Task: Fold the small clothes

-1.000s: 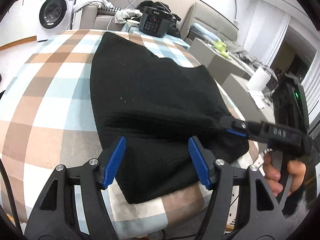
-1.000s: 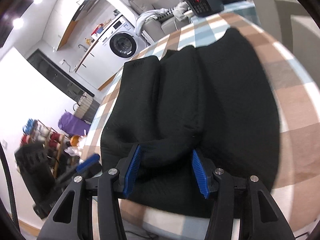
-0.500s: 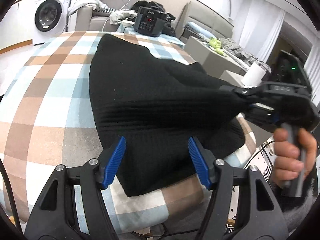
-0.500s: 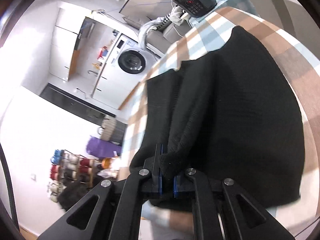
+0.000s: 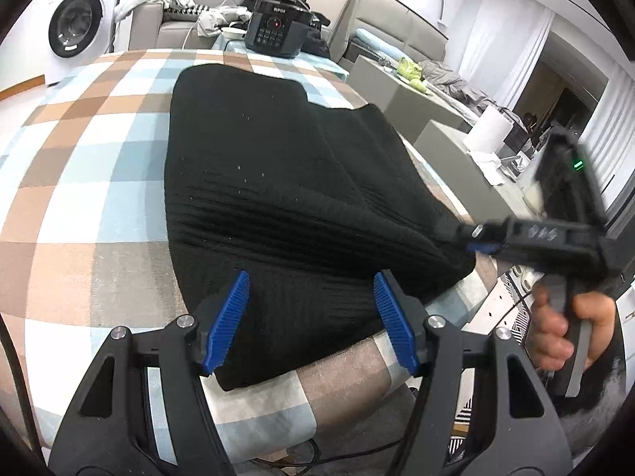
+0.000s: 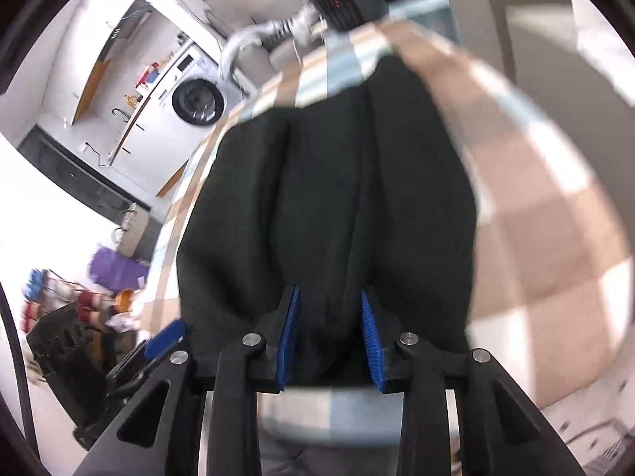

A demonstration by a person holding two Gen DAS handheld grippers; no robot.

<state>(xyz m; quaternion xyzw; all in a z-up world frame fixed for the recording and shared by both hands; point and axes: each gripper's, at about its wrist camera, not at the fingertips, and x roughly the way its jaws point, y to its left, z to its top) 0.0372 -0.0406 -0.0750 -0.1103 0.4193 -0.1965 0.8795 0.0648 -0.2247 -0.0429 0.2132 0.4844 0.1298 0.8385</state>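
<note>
Jaws: left gripper (image 5: 309, 321) gaping, right gripper (image 6: 329, 333) partly parted around black knit garment (image 5: 278, 182); sides folded, crosswise fold remains.

White washing machine (image 5: 77, 27) (front-loader) stands beside a grey sofa (image 5: 158, 20).

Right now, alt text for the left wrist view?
A black knit garment lies on a checked tablecloth, its near edge between the open left gripper. From the right, the right gripper, held in a hand, meets the garment's right edge. A washing machine and a black cooker stand behind.
</note>
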